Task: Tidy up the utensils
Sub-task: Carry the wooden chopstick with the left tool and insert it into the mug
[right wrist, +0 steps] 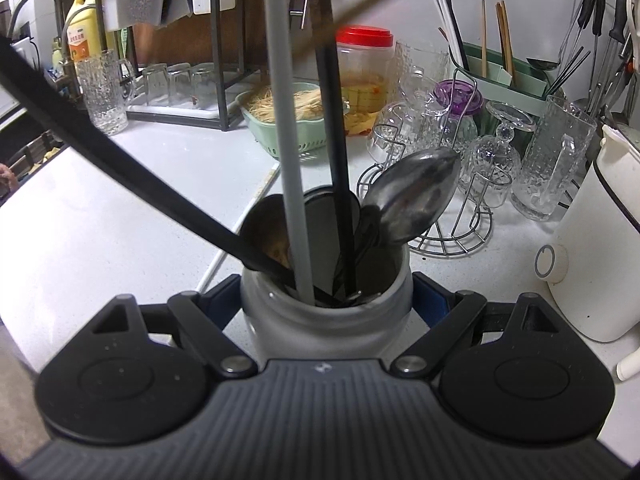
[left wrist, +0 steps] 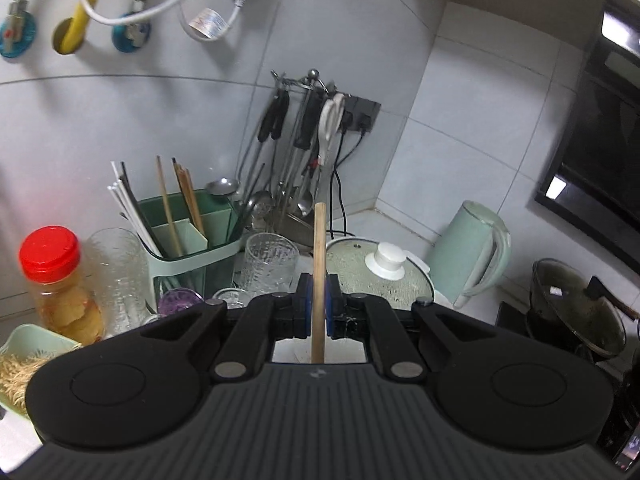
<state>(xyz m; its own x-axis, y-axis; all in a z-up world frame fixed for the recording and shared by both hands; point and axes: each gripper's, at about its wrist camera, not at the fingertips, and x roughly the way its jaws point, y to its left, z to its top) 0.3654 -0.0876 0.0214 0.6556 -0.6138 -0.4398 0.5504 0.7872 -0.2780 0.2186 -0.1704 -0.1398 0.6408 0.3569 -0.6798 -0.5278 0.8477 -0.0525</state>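
- A white-tiled kitchen corner with a pale worktop crowded with glassware, a drying rack and small appliances.
- The left tongs are clamped on a wooden chopstick, held upright and raised in front of the wall, with the green caddy below and to the left; the caddy already holds other chopsticks, so it looks like the likely home for this one.
- The right tongs sit around a grey jar, their blue pads against its sides, seemingly steadying it on the worktop.
- The jar holds a metal spoon, a grey handle and black handles leaning out, so it serves as the source or sorting pot.
- Writing: a yellow bottle by the tap carries an orange label, too small to read; a tag on the white cable is equally illegible.
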